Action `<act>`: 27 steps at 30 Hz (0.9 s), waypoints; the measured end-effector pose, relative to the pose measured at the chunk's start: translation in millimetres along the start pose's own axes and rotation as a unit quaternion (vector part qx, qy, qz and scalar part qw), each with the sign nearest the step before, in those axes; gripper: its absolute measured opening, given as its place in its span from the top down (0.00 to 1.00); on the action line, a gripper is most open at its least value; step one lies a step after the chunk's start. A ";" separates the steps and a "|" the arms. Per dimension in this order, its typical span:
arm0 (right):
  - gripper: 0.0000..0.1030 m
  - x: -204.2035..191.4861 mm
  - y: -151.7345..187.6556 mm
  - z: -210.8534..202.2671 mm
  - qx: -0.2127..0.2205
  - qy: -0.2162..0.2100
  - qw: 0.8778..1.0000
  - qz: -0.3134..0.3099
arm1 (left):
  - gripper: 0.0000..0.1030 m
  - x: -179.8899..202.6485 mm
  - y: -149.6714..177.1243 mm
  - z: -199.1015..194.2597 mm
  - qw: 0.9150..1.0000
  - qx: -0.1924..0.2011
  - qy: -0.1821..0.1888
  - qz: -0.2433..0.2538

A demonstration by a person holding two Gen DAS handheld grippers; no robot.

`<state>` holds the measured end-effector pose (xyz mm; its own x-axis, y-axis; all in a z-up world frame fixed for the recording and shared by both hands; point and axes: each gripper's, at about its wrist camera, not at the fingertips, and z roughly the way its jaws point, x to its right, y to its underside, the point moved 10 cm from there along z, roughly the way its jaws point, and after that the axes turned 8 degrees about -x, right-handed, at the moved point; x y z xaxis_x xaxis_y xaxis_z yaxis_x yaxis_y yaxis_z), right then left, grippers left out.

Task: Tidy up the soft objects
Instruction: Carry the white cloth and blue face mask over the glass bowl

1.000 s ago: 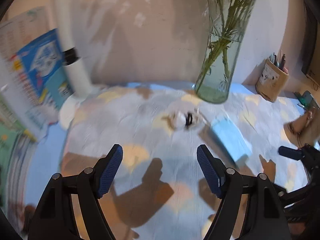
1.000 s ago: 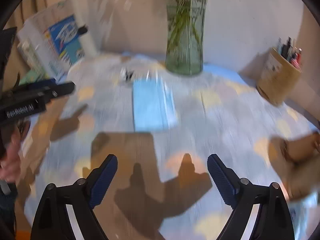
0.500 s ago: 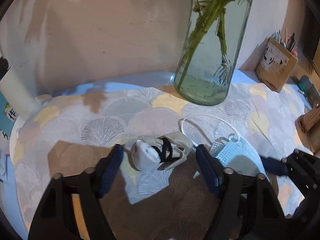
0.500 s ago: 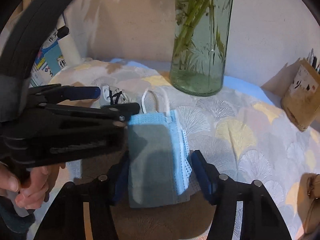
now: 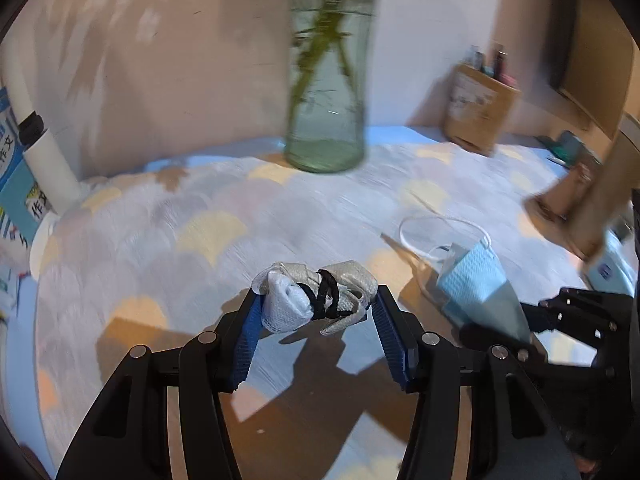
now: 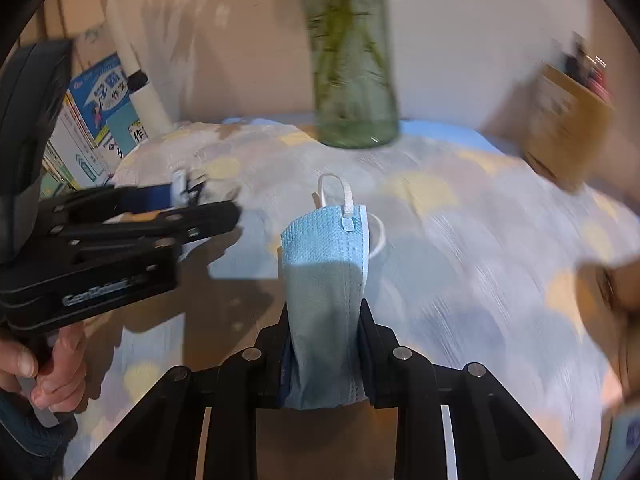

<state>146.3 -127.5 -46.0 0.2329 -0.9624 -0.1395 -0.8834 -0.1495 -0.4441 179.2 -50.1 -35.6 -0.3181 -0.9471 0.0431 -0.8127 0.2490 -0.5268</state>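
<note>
My left gripper (image 5: pixel 318 306) is shut on a white rolled cloth bundle (image 5: pixel 316 296) tied with a black hair band, and holds it above the patterned tablecloth (image 5: pixel 200 232). My right gripper (image 6: pixel 325 320) is shut on a blue face mask (image 6: pixel 324 264), folded upright between the pads, its white ear loops (image 6: pixel 340 192) hanging forward. In the left wrist view the mask (image 5: pixel 476 284) and right gripper (image 5: pixel 532 332) sit to the right. In the right wrist view the left gripper (image 6: pixel 192 204) is at the left with the bundle (image 6: pixel 184 186).
A glass vase (image 5: pixel 326 120) with green stems stands at the back centre. A cardboard pen holder (image 5: pixel 478 112) is at the back right. A white tube (image 5: pixel 44 148) and blue booklets (image 6: pixel 108 108) are at the left. A brown object (image 5: pixel 576 200) lies at the right edge.
Both grippers have closed on their objects and lifted them: the left on the tied bundle, the right on the blue mask. Both have pulled back from the vase.
</note>
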 end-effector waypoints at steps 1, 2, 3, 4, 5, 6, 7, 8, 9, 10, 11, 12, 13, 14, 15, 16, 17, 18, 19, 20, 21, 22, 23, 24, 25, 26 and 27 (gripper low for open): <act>0.74 2.5 5.9 -3.9 0.001 0.001 1.000 0.005 | 0.50 4.8 3.5 -2.6 1.000 0.000 0.003 0.002; 0.74 7.5 14.8 -10.6 0.001 0.003 1.000 0.010 | 0.50 13.1 9.1 -5.5 1.000 0.001 0.009 0.004; 0.74 12.4 23.9 -16.9 0.000 0.003 1.000 0.016 | 0.50 23.9 15.8 -9.4 1.000 0.001 0.018 0.007; 0.74 17.6 34.4 -24.4 0.000 0.003 1.000 0.023 | 0.50 32.6 20.5 -13.2 1.000 0.003 0.022 0.011; 0.74 21.6 42.7 -30.6 0.001 0.003 1.000 0.027 | 0.50 42.0 25.4 -16.6 1.000 0.005 0.026 0.015; 0.74 25.6 50.9 -37.1 0.002 0.003 1.000 0.030 | 0.50 53.2 30.6 -21.0 0.999 0.007 0.031 0.020; 0.74 29.8 60.7 -45.2 0.005 0.005 0.999 0.034 | 0.50 62.3 34.5 -24.4 0.999 0.007 0.036 0.024; 0.74 34.0 70.5 -53.5 0.006 0.007 0.999 0.037 | 0.50 73.0 38.4 -28.2 0.999 0.009 0.040 0.030; 0.74 37.4 76.6 -59.5 0.008 0.009 0.999 0.039 | 0.50 85.2 41.3 -32.2 0.998 0.010 0.045 0.037; 0.74 40.7 85.1 -68.7 0.012 0.009 0.999 0.042 | 0.50 96.5 43.6 -36.5 0.998 0.012 0.048 0.043; 0.74 42.8 91.0 -76.5 0.015 0.009 0.999 0.043 | 0.50 108.6 45.6 -42.6 0.997 0.015 0.052 0.051; 0.74 46.6 100.1 -89.2 0.020 0.011 0.999 0.043 | 0.50 123.3 46.7 -49.6 0.996 0.019 0.059 0.062; 0.74 49.2 105.7 -99.3 0.026 0.015 0.999 0.042 | 0.50 136.0 46.8 -55.5 0.995 0.021 0.065 0.073; 0.74 52.8 111.8 -113.2 0.035 0.018 0.998 0.041 | 0.50 155.9 45.4 -64.4 0.993 0.027 0.074 0.091; 0.74 55.9 117.0 -126.4 0.044 0.019 0.998 0.041 | 0.50 170.2 44.2 -70.8 0.991 0.032 0.081 0.105; 0.74 60.8 121.3 -140.5 0.054 0.021 0.997 0.042 | 0.50 187.0 42.9 -78.1 0.988 0.038 0.088 0.121; 0.74 66.9 125.0 -153.8 0.063 0.023 0.997 0.046 | 0.50 210.4 40.1 -87.5 0.984 0.045 0.097 0.142; 0.74 75.8 128.7 -167.8 0.073 0.027 0.996 0.051 | 0.50 226.7 37.7 -93.4 0.981 0.051 0.103 0.156; 0.74 88.8 132.8 -183.5 0.083 0.036 0.994 0.061 | 0.50 244.2 35.4 -99.5 0.978 0.057 0.110 0.171; 0.74 100.5 136.1 -195.1 0.091 0.044 0.992 0.070 | 0.50 263.8 31.9 -105.8 0.974 0.063 0.117 0.185; 0.74 114.3 139.5 -206.2 0.098 0.050 0.991 0.083 | 0.50 286.6 27.2 -112.0 0.969 0.069 0.126 0.200; 0.74 132.1 143.1 -218.7 0.104 0.055 0.988 0.100 | 0.50 302.7 23.9 -116.2 0.966 0.072 0.135 0.208; 0.74 147.9 145.7 -228.9 0.110 0.057 0.986 0.114 | 0.50 325.6 18.2 -120.7 0.961 0.076 0.146 0.221; 0.74 164.5 147.6 -239.7 0.117 0.059 0.983 0.128 | 0.50 340.4 13.3 -122.5 0.958 0.080 0.152 0.228; 0.74 184.4 149.0 -252.2 0.127 0.064 0.979 0.143 | 0.50 355.7 7.8 -124.2 0.956 0.084 0.156 0.234; 0.74 200.7 149.9 -262.0 0.134 0.073 0.976 0.154 | 0.50 372.2 1.4 -125.8 0.953 0.089 0.158 0.241; 0.74 218.1 150.2 -271.7 0.141 0.084 0.973 0.164 | 0.50 389.3 -6.7 -126.3 0.951 0.096 0.158 0.248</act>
<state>-46.0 -421.5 97.4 -0.1323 -0.9749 -0.1788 -0.7474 0.2166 -0.6280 -0.9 -394.9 91.9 -0.7942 -0.6074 -0.0142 -0.4304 0.5789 -0.6925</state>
